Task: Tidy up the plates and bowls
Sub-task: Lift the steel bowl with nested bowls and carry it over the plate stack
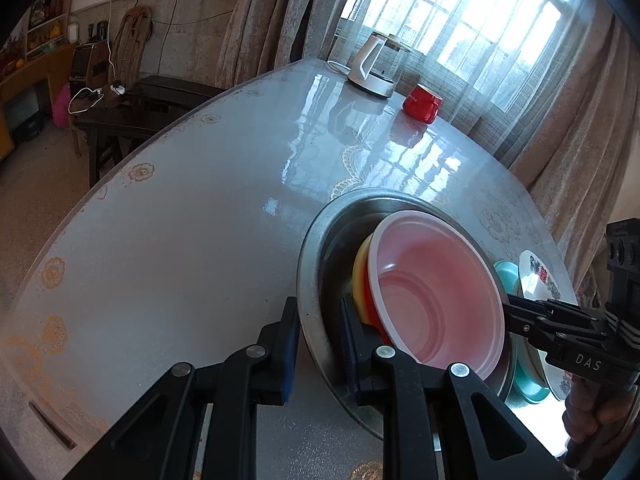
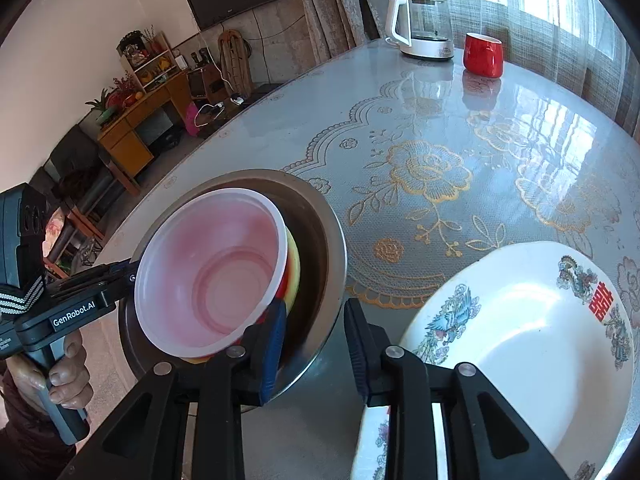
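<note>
The basin (image 1: 310,240) sits on the worktop (image 1: 180,240), near its edge, with a stack of bowls inside it. The pink bowl (image 1: 436,280) lies on top, tilted and leaning toward one wall; a yellow bowl (image 1: 360,272) and a red one show as thin edges under it.

The left tool (image 1: 318,312) is narrow. Its jaws stand across the basin's rim, one outside and one inside, and the pads rest against the metal on both sides. The inner jaw lies just beside the bowl stack.

The right tool (image 2: 316,308) comes in from the opposite side and straddles the rim too — one jaw inside next to the bowls, one outside. It is a little wider, and a slit of worktop shows between the outer jaw and the rim, so it does not clamp the basin.

A white plate (image 2: 520,340) with bird and flower prints and a red character lies just beside the basin, by the right tool. In the left wrist view a teal plate (image 1: 506,276) shows partly under it.

A hand (image 2: 60,372) grips the left tool's handle.

At the far end of the worktop — well apart from the basin — stand a kettle (image 1: 376,64) and a red cup (image 1: 422,104).
</note>
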A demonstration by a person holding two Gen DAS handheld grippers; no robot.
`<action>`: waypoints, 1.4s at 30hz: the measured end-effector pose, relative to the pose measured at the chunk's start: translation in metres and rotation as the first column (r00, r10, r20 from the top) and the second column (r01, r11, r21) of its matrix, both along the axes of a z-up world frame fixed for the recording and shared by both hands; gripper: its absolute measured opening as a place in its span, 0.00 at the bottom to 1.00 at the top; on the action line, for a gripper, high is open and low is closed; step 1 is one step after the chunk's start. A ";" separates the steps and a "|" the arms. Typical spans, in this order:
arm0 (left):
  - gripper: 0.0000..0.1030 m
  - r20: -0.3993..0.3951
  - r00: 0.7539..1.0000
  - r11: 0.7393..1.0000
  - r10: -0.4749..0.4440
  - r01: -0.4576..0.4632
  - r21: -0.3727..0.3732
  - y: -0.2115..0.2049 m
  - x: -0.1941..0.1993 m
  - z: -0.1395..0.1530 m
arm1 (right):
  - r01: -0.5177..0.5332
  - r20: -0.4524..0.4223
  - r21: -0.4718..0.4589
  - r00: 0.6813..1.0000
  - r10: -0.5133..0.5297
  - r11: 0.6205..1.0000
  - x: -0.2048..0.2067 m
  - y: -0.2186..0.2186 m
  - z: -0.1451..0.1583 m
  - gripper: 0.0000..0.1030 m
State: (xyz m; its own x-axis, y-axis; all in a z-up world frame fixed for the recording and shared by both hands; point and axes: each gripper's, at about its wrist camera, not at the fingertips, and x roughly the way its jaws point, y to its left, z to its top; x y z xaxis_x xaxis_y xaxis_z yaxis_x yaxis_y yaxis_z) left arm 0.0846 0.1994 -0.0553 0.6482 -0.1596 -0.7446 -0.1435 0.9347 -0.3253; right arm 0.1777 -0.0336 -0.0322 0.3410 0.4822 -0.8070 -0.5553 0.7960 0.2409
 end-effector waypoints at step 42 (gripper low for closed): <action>0.19 0.058 0.997 0.999 -0.045 0.044 0.030 0.001 -0.023 -0.001 | 0.039 0.036 -0.147 0.999 -0.034 0.988 -0.007 0.025 -0.006 0.18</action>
State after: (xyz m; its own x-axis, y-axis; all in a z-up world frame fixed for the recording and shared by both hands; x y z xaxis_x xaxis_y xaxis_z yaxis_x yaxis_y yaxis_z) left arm 0.0616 0.2007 -0.0561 0.6839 -0.1685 -0.7098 -0.0831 0.9487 -0.3052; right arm 0.1711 -0.0084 -0.0379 0.3841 0.3449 -0.8565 -0.5306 0.8416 0.1009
